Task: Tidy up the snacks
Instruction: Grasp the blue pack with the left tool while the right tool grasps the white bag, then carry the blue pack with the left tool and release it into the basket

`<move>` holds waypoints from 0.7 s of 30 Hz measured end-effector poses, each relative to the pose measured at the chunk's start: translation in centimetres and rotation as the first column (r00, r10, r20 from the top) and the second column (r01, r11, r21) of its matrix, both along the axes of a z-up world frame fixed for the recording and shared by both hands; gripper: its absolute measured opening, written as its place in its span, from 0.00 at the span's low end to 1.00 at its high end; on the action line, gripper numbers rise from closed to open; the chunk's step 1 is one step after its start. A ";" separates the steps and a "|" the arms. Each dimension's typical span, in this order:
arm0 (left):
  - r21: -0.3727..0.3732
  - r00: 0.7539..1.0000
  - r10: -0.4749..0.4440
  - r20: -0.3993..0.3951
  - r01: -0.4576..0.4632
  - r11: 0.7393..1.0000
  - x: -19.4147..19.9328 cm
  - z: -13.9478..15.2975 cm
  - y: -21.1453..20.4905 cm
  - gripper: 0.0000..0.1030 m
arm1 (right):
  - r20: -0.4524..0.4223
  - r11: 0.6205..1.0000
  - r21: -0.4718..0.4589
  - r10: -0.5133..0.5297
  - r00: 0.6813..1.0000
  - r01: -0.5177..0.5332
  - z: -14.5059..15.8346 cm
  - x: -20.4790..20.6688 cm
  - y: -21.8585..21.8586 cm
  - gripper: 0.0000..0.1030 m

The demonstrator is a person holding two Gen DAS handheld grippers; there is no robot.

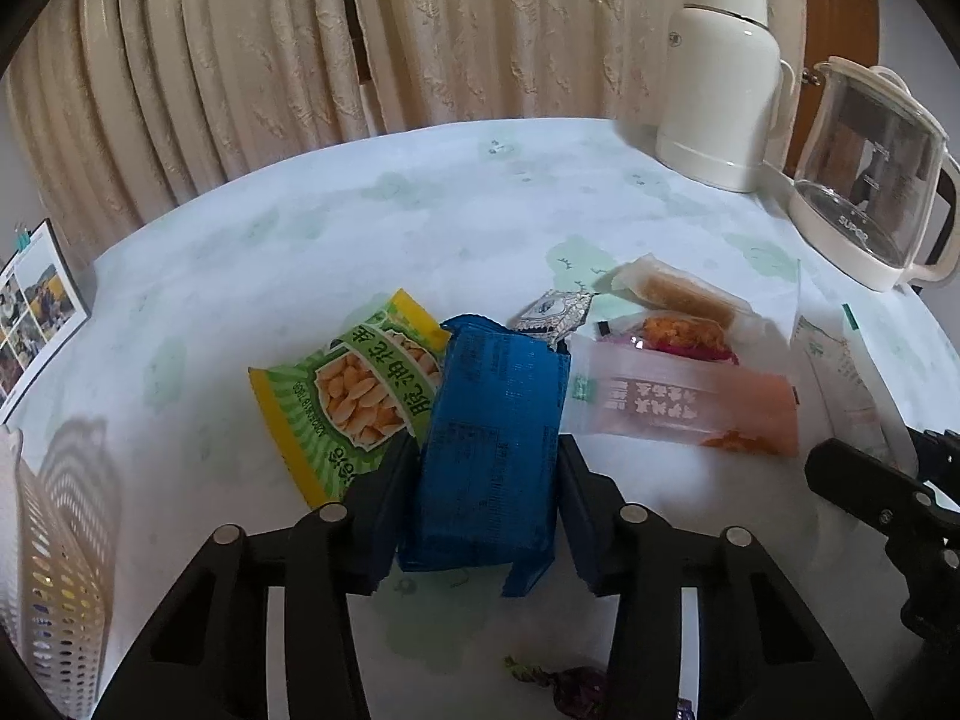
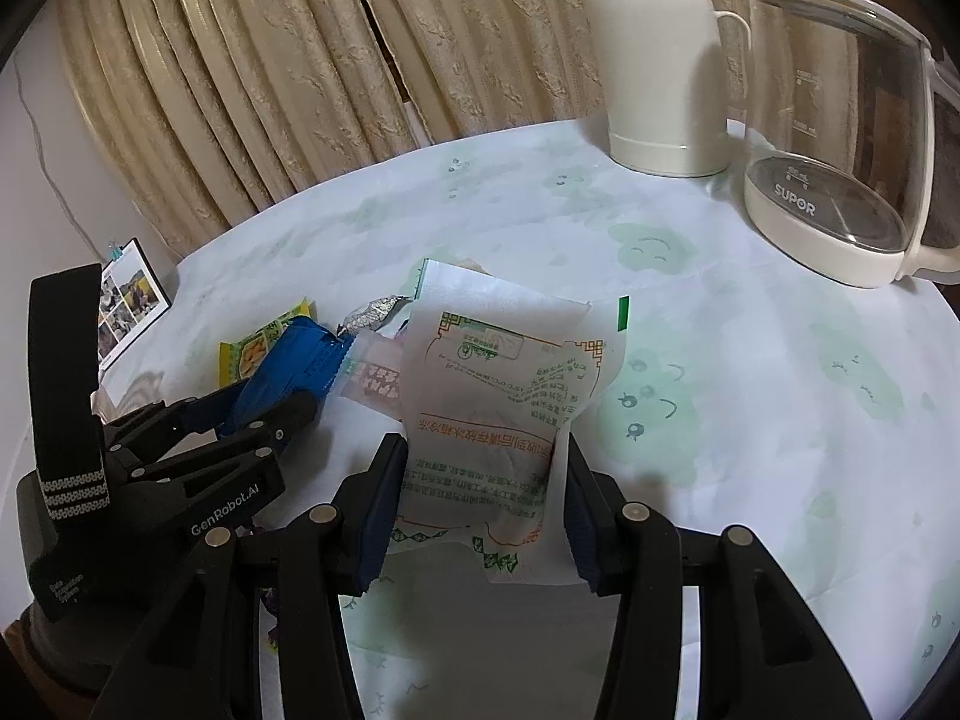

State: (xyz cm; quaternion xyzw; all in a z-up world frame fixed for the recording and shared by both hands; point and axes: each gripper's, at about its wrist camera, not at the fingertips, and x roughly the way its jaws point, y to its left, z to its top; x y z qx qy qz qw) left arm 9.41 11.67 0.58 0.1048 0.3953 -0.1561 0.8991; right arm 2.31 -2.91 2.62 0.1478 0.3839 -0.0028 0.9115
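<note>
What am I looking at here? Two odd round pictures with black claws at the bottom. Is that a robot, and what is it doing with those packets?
No robot arm: a person holds a two-finger gripper in each hand, each carrying a fisheye camera that looks along its fingers. One picture comes from the left gripper, closed on a blue packet. The other comes from the right gripper, closed on a white packet. On the table lie a peanut bag, a pink packet, a flask and a kettle. A white basket stands at the left.
</note>
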 end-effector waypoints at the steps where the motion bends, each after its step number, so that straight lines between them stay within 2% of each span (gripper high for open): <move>1: -0.004 1.000 0.001 -0.002 -0.001 1.000 -0.1 0.1 0.1 0.43 | 0.002 1.000 0.001 0.001 1.000 -0.001 0.0 0.0 -0.1 0.45; 14: -0.094 0.996 0.066 0.052 -0.061 0.994 -2.8 2.9 2.8 0.43 | 0.037 1.000 0.014 -0.005 0.999 0.005 0.5 -0.5 -0.3 0.45; 21: -0.107 0.984 0.138 0.115 -0.126 0.986 -4.2 4.6 4.9 0.43 | 0.038 1.000 0.015 -0.007 0.999 0.006 0.5 -0.6 -0.2 0.45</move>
